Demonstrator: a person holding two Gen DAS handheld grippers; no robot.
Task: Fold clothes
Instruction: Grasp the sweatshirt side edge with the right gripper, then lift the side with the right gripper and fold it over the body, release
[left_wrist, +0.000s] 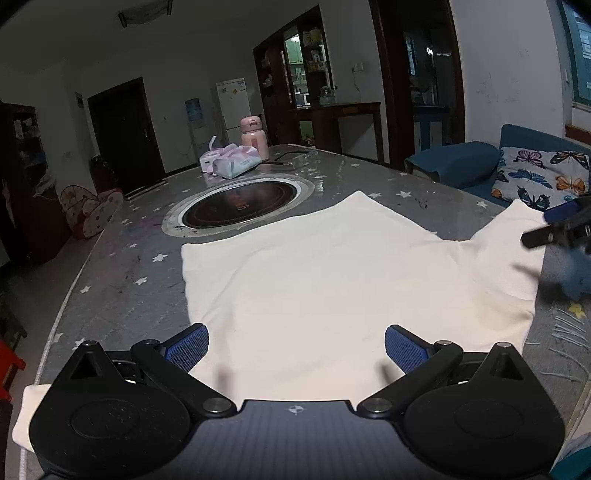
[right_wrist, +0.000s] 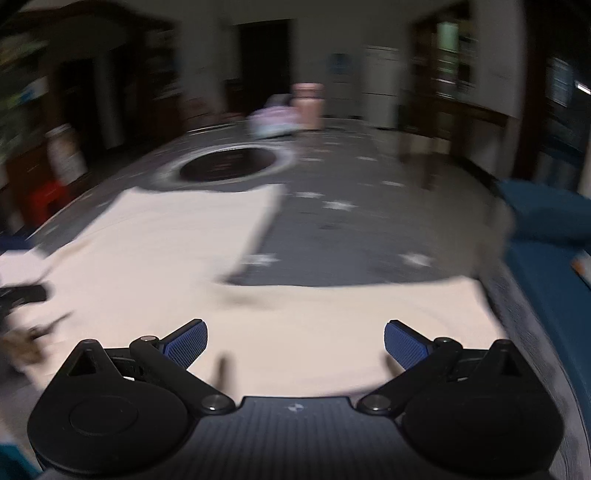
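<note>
Cream T-shirt (left_wrist: 317, 273) is lying spread flat on the star-printed tabletop (left_wrist: 122, 258), reaching forward from under the left gripper (left_wrist: 296, 349) toward the round inset burner (left_wrist: 240, 206) beyond the fingers. Left fingers (left_wrist: 186, 349) are standing wide apart, gripping nothing, with cloth between and ahead of them. Right gripper (right_wrist: 295, 345) is likewise spread wide and empty, hovering over one sleeve end of the shirt (right_wrist: 332, 325).

Handling judgement: the fabric is looking light, limp and soft — it will likely drape and drag, not slide as a sheet. Best holds are probably hems, sleeve ends or shoulder corners, pinched through both layers.

Left view is showing the far hem, the right sleeve and the right gripper (left_wrist: 554, 227) off beyond the right finger — right view is smearing with motion blur, yet is showing bare tabletop between sleeve and body
</note>
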